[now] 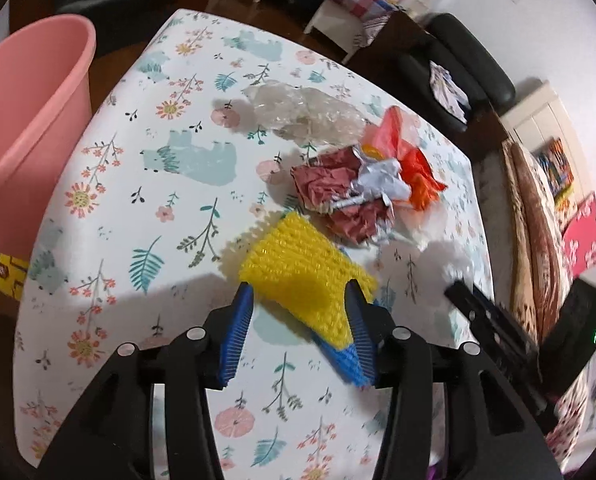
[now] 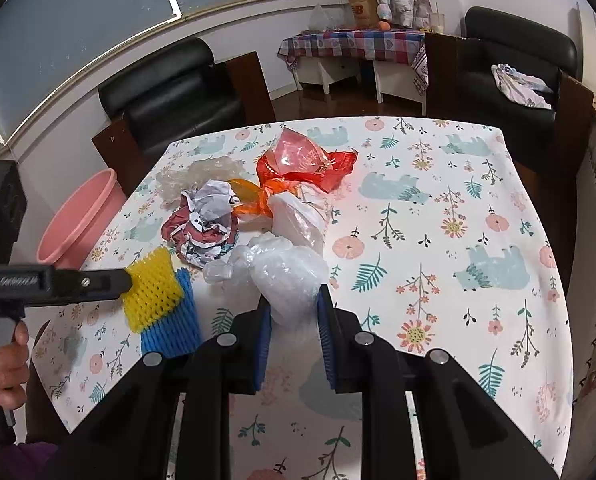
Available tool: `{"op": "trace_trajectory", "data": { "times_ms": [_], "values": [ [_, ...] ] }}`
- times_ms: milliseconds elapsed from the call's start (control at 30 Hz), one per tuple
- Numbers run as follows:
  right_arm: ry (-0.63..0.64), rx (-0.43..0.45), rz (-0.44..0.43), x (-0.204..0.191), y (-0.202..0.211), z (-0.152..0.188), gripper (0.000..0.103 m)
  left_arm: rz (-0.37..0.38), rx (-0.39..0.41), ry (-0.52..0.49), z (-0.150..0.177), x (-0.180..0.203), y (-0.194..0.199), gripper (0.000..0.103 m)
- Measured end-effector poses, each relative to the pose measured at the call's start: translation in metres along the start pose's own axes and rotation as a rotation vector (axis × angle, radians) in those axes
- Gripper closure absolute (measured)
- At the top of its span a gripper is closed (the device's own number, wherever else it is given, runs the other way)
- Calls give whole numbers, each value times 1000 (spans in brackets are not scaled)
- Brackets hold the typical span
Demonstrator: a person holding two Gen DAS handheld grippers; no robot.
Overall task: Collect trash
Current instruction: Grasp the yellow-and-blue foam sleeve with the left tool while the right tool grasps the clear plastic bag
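the table (image 2: 478, 184) fills both views, covered in a white cloth printed with flowers, leaves and pale blue bears. off its far left corner stands a pink bin (image 1: 25, 120), its rim just below the table edge in the right wrist view. black chairs sit beyond the far side, and a smaller table with a checked cloth stands further back.

the trash lies heaped toward the middle-left of the table: a red-orange plastic bag (image 2: 306, 164) farthest out, a crumpled clear wrapper (image 1: 306, 112) toward the bin, a ball of crumpled red and white paper (image 2: 205, 220) nearer, and a white plastic bag (image 2: 298, 216) beside it.

the left gripper (image 1: 298, 292) is spread wide around yellow foam netting (image 1: 298, 268) that lies on the cloth over blue foam netting (image 2: 173, 328); its pads do not seem to press it. a hand (image 2: 7, 368) holds its handle at the left edge.

the right gripper (image 2: 293, 300) is clamped on a clear plastic bag (image 2: 281, 268) at the near side of the heap, the film bunched between its blue pads.
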State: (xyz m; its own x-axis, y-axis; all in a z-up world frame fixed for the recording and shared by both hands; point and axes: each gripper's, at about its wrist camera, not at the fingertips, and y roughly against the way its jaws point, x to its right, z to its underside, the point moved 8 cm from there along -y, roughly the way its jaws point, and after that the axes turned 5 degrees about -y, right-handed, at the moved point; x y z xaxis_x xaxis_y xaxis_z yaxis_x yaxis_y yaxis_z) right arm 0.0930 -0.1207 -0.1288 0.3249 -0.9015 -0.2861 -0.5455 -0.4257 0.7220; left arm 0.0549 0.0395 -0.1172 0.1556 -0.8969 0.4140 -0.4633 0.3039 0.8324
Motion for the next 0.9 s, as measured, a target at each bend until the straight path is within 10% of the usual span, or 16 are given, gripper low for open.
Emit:
{"op": "trace_trajectory", "data": {
  "times_ms": [267,467,567,833,900],
  "values": [
    [-5,-4,-2,2,-1,3,82,-92,53,-61,-15,12,-7,58],
    [-8,-5,-2,2,-1,5,82,-133,102,-170,-17,25,-5,100],
    [-9,-4,-1,3,-1,5,82,-138,142,-210,-18,31,2,103],
    [-27,1,-3,6,1,7,82,-102,139,-183,-18,25,22,102],
    [-25,3,-5,5,1,8,82,-59,88,-112,-14,17,18,75]
  ]
}}
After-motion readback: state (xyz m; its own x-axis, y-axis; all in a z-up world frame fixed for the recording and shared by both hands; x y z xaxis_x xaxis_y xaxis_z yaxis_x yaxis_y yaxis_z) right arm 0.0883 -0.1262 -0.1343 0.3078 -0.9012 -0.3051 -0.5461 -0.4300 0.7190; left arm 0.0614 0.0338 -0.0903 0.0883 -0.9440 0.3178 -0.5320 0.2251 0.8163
